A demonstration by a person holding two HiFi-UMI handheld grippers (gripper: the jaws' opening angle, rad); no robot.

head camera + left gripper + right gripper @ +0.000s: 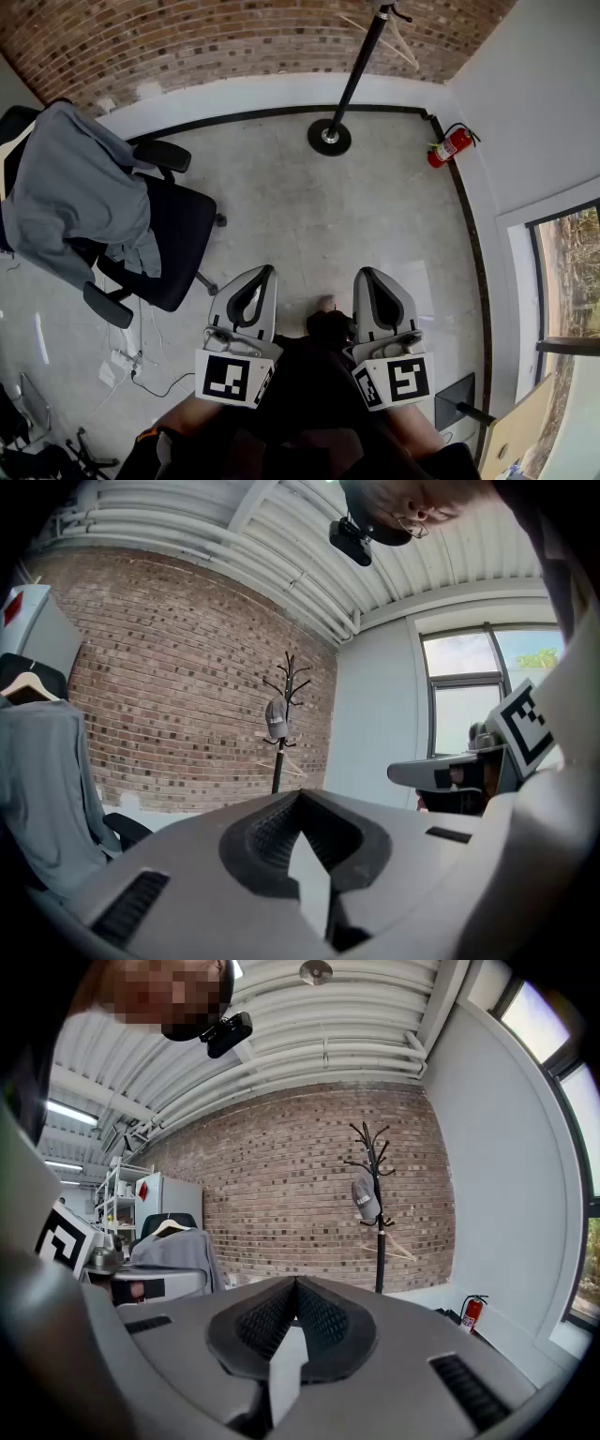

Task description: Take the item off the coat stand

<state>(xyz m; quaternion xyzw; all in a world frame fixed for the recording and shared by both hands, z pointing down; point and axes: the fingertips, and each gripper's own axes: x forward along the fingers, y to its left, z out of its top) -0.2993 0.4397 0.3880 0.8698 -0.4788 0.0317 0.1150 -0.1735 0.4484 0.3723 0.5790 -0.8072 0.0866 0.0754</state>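
A black coat stand (378, 1241) rises in the far right corner against the brick wall, its round base (330, 137) on the floor. A grey cap (365, 1198) hangs on one of its upper hooks, also seen in the left gripper view as the cap (275, 720). Below the cap a bare wooden hanger (394, 1249) hangs on the pole. My left gripper (269, 270) and right gripper (361, 273) are held low and close to my body, several steps from the stand. Both point toward it, jaws together with nothing between them.
A black office chair (164, 239) draped with a grey jacket (80, 192) stands at the left. A red fire extinguisher (451, 144) leans by the right wall near the stand. Cables and a power strip (122, 361) lie on the floor at lower left. A window (567, 272) runs along the right.
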